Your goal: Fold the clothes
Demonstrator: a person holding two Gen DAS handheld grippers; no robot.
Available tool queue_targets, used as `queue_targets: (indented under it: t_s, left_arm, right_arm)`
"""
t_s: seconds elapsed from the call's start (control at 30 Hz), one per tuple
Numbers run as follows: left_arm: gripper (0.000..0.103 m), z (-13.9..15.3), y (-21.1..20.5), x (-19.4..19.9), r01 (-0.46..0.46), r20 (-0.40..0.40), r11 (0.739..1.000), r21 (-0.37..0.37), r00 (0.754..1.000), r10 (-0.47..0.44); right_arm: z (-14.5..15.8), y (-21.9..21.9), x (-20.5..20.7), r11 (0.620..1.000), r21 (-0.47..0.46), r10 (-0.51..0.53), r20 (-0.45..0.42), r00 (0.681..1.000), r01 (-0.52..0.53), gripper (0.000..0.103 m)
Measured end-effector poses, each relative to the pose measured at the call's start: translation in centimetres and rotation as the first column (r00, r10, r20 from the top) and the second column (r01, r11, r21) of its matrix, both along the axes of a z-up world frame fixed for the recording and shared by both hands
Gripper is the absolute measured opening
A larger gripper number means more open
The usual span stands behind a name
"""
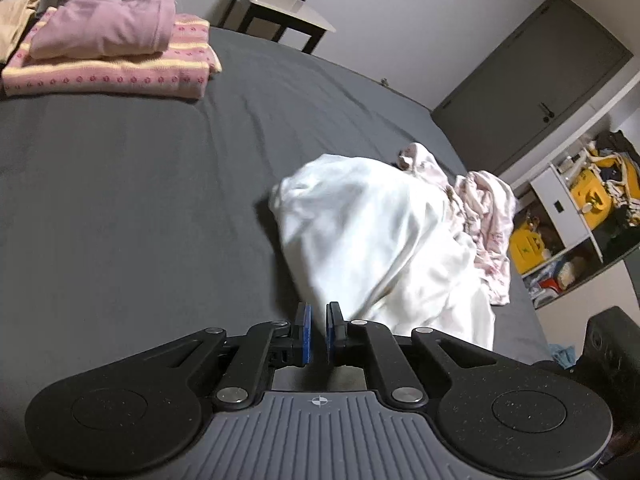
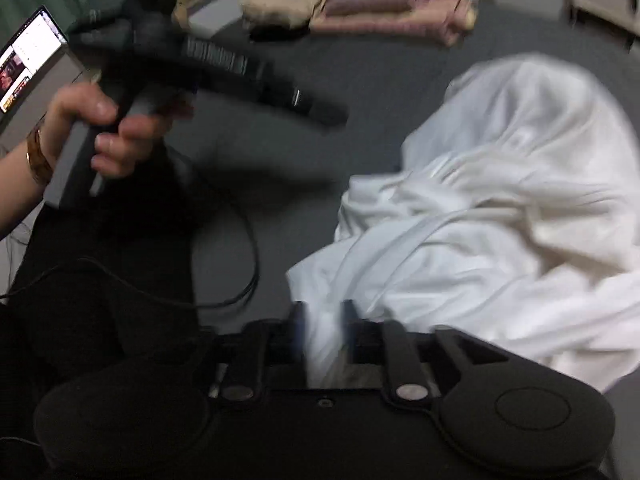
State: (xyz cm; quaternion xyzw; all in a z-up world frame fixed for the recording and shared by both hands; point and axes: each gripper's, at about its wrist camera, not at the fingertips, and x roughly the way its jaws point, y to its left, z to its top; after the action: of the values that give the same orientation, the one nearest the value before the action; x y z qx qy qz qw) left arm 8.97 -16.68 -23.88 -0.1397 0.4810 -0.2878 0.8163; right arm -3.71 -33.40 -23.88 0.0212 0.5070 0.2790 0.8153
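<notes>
A crumpled white garment lies on the grey bed sheet, blurred in both views. In the right wrist view my right gripper has a bunch of the white garment filling the gap between its fingers, at the cloth's near edge. My left gripper hovers over bare sheet just left of the garment, its blue pads a narrow slit apart and nothing between them. A hand holds that left gripper above the bed. A pink patterned garment lies bunched behind the white one.
Folded pink and beige clothes are stacked at the bed's far left corner. A chair stands beyond the bed, and a shelf with yellow items is at the right. A laptop and a black cable lie near the person.
</notes>
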Motion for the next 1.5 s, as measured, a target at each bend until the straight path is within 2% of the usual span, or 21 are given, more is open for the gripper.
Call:
queue_targets:
  t_s: [0.03, 0.07, 0.13, 0.2, 0.27, 0.33, 0.43, 0.5, 0.63, 0.7, 0.83, 0.93, 1.0, 1.07, 1.13, 1.2, 1.23, 1.3, 1.33, 1.37, 1.5]
  left_arm:
    - [0.011, 0.0, 0.2, -0.3, 0.012, 0.001, 1.000, -0.006, 1.000, -0.012]
    - [0.020, 0.0, 0.1, -0.6, 0.028, 0.001, 1.000, -0.009, 1.000, -0.028]
    - [0.075, 0.1, -0.2, -1.3, 0.045, 0.005, 0.999, -0.018, 0.999, -0.045]
    - [0.098, 0.7, -0.7, -2.1, 0.059, 0.060, 0.998, -0.029, 0.997, -0.058]
    - [0.100, 1.4, -1.5, -3.1, 0.082, 0.145, 0.996, -0.030, 0.986, -0.077]
    - [0.100, 1.7, -3.2, -3.4, 0.121, 0.210, 0.992, 0.047, 0.969, -0.128]
    - [0.099, 1.5, -5.0, -3.6, 0.113, 0.284, 0.983, 0.143, 0.947, -0.150]
    - [0.099, 1.3, -5.4, -3.5, 0.120, 0.278, 0.981, 0.150, 0.948, -0.158]
    - [0.099, 1.8, -5.1, -4.7, 0.150, 0.273, 0.985, 0.081, 0.948, -0.167]
    - [0.099, 1.7, -5.6, -5.8, 0.177, 0.293, 0.978, 0.107, 0.935, -0.202]
    - [0.099, 1.6, -6.6, -8.0, 0.171, 0.375, 0.971, 0.167, 0.900, -0.223]
    - [0.099, 2.9, -6.4, -7.9, 0.135, 0.420, 0.979, 0.156, 0.887, -0.189]
    - [0.098, 4.0, -6.0, -7.5, 0.116, 0.445, 0.983, 0.140, 0.880, -0.167]
    - [0.086, 5.1, -5.7, -7.2, 0.097, 0.468, 0.987, 0.124, 0.872, -0.145]
    - [0.058, 6.2, -5.4, -6.9, 0.079, 0.492, 0.991, 0.107, 0.862, -0.122]
    - [0.033, 7.4, -5.1, -6.6, 0.061, 0.514, 0.994, 0.090, 0.852, -0.099]
    - [0.018, 7.9, -4.9, -6.5, 0.052, 0.525, 0.995, 0.081, 0.846, -0.087]
    - [0.000, 8.1, -4.4, -5.4, 0.028, 0.513, 0.994, 0.102, 0.855, -0.076]
    - [0.000, 7.9, -4.1, -4.7, 0.014, 0.497, 0.992, 0.126, 0.865, -0.075]
    - [0.000, 7.4, -3.8, -4.1, -0.002, 0.486, 0.988, 0.153, 0.871, -0.074]
    - [0.001, 5.8, -2.4, -2.5, 0.061, 0.362, 0.984, 0.169, 0.925, -0.120]
  right_arm:
    - [1.0, -1.1, -0.2, 0.999, 0.031, -0.036, 0.024, 0.999, 0.035, 0.059]
    - [2.0, -2.5, -0.5, 0.994, 0.061, -0.090, 0.058, 0.994, 0.087, 0.065]
    - [4.0, -5.4, -0.8, 0.975, 0.110, -0.208, 0.119, 0.971, 0.195, 0.065]
    - [4.4, -8.5, -0.2, 0.925, 0.054, -0.379, 0.157, 0.912, 0.375, 0.065]
    - [3.6, -11.0, 1.3, 0.856, 0.028, -0.515, 0.131, 0.847, 0.516, 0.065]
    - [2.1, -12.6, 3.0, 0.806, 0.036, -0.592, 0.074, 0.802, 0.591, 0.059]
    - [-0.1, -14.1, 5.1, 0.778, 0.124, -0.614, -0.056, 0.787, 0.616, 0.011]
    - [-0.8, -14.1, 6.2, 0.766, 0.168, -0.608, -0.123, 0.784, 0.620, 0.006]
    - [1.1, -13.4, 5.5, 0.715, 0.380, -0.582, -0.139, 0.801, 0.586, 0.004]
    - [3.3, -13.3, 5.0, 0.673, 0.498, -0.564, -0.133, 0.815, 0.547, 0.004]
    - [7.2, -11.1, 5.3, 0.707, 0.548, -0.499, -0.060, 0.864, 0.447, 0.004]
    - [9.0, -8.8, 5.9, 0.730, 0.567, -0.436, -0.042, 0.899, 0.381, 0.004]
    - [10.3, -7.0, 6.0, 0.752, 0.575, -0.389, -0.006, 0.921, 0.322, 0.004]
    - [11.4, -5.6, 5.8, 0.755, 0.603, -0.347, 0.034, 0.937, 0.257, 0.001]
    - [12.9, -4.2, 5.7, 0.766, 0.610, -0.318, 0.084, 0.944, 0.204, 0.001]
    - [13.8, -3.1, 5.5, 0.812, 0.551, -0.316, 0.142, 0.938, 0.190, 0.001]
    - [13.9, -2.9, 5.4, 0.835, 0.513, -0.322, 0.164, 0.932, 0.198, 0.004]
    - [13.4, -2.8, 5.3, 0.869, 0.426, -0.359, 0.193, 0.913, 0.252, 0.016]
    - [12.6, -3.1, 5.2, 0.879, 0.377, -0.385, 0.195, 0.902, 0.293, 0.045]
    - [11.5, -3.6, 4.8, 0.885, 0.315, -0.414, 0.195, 0.889, 0.343, 0.062]
    - [6.0, -5.4, 3.6, 0.881, 0.133, -0.466, 0.090, 0.880, 0.453, 0.063]
